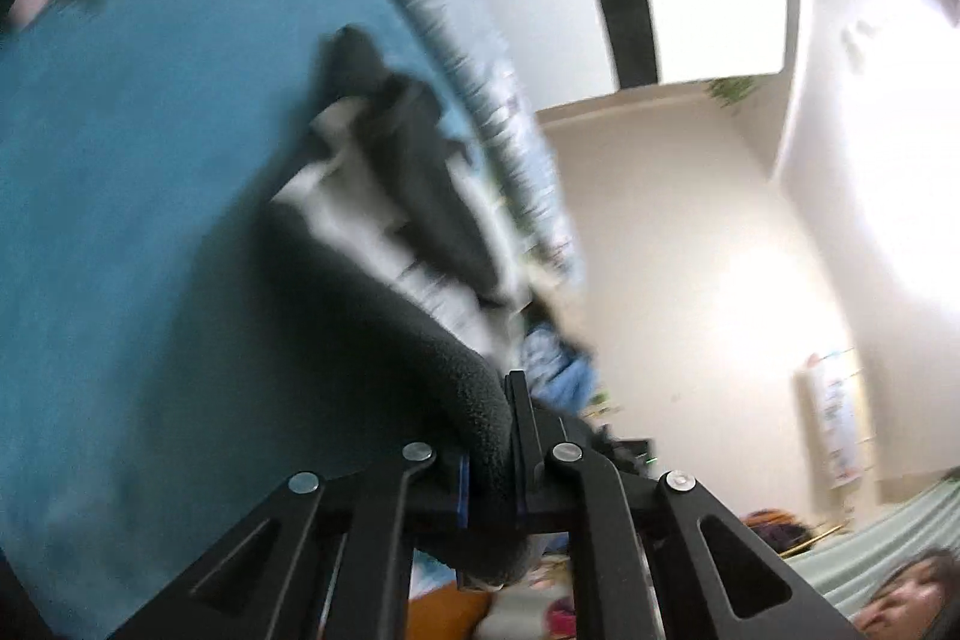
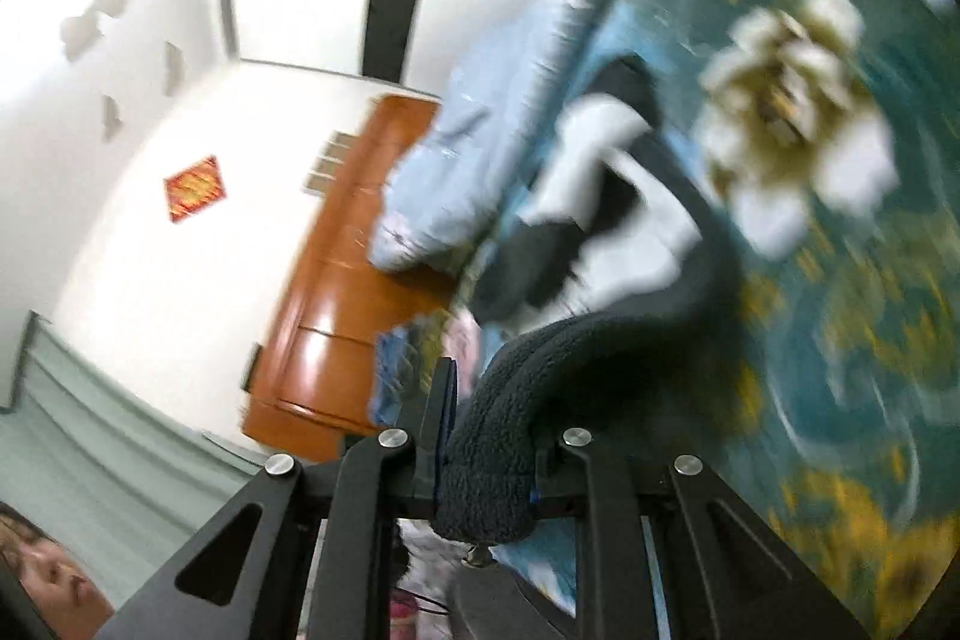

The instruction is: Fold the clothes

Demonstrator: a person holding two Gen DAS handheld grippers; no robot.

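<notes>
Dark fleece garment (image 1: 384, 316) apparently pinched in both hand-held grippers.

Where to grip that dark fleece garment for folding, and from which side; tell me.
Grip the dark fleece garment by its thick rolled edge, one end in each gripper, coming in from the near side above the bed. The left gripper and right gripper are shut on that edge, so the rest trails away toward the blue quilt, probably ready to lay flat.
</notes>
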